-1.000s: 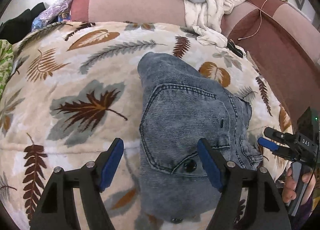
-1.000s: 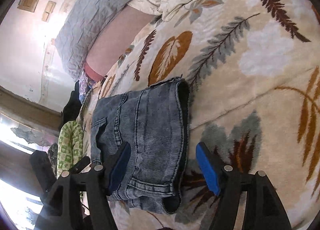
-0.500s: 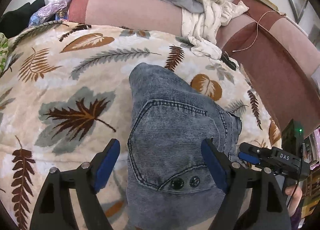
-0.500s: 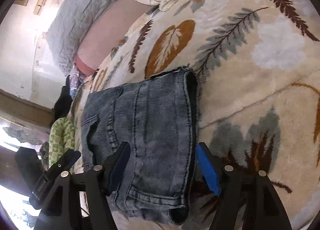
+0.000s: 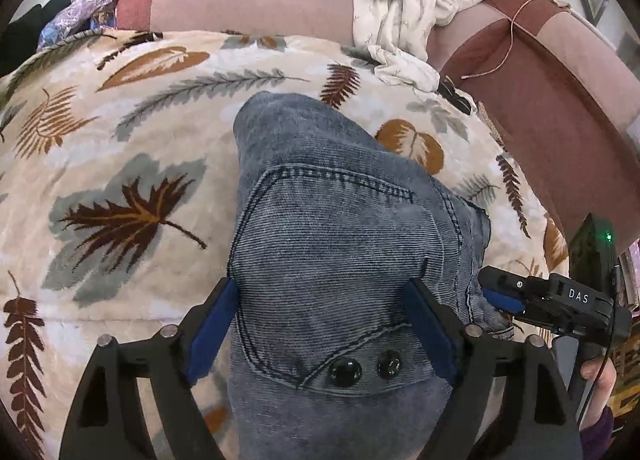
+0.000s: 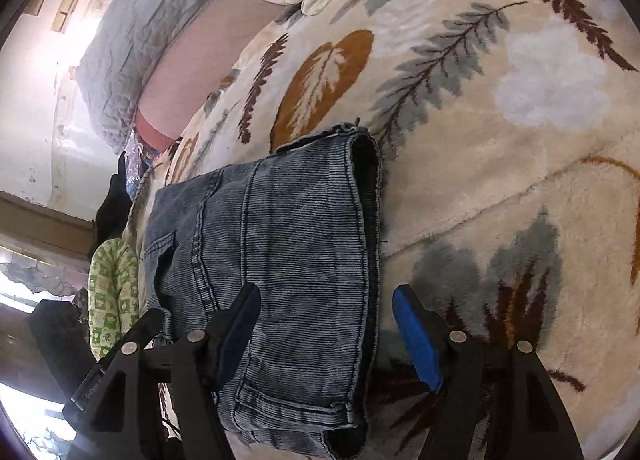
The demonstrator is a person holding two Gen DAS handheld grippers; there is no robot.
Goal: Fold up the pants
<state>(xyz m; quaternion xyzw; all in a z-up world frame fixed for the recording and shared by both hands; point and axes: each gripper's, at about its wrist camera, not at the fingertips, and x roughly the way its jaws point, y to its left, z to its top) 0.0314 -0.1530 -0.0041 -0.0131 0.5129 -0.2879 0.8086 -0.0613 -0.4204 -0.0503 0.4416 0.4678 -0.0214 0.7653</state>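
Lying folded lengthwise, the jeans [image 5: 340,252] are running straight ahead between the left gripper [image 5: 324,324], its spread jaws just widening; right gripper [image 6: 326,334] likewise gaping.

Folded blue denim pants [image 5: 344,244] on blanket [image 5: 120,163]

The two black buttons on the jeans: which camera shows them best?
The left wrist view: the black buttons sit side by side under the pocket seam of the jeans. The right wrist view shows only the jeans' hem side, no buttons.
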